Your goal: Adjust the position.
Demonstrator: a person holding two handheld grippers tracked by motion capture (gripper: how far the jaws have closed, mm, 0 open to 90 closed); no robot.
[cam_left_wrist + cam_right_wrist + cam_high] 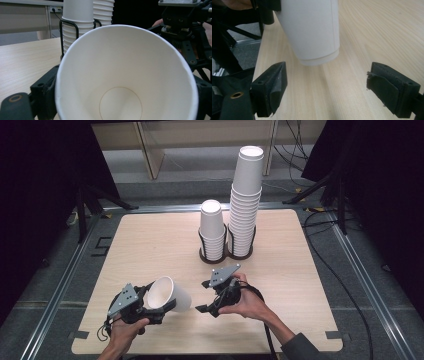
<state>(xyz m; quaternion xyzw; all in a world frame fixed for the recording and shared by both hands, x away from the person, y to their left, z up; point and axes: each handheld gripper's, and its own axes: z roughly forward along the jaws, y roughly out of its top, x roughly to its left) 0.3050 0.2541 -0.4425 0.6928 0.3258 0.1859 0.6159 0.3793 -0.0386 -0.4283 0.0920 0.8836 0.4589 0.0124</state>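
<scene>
We hold the paper cup (169, 294) on its side at the lower left of the high view — the left gripper (150, 307) squeezes it tight. Our right gripper (204, 296), lower middle, has its jaws wide apart and nothing in them, aimed at the cup's bottom end. We should slide in slowly, then pinch softly — paper crushes easily.

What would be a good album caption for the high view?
Left gripper holds a paper cup on its side; right gripper waits open beside it.
</scene>
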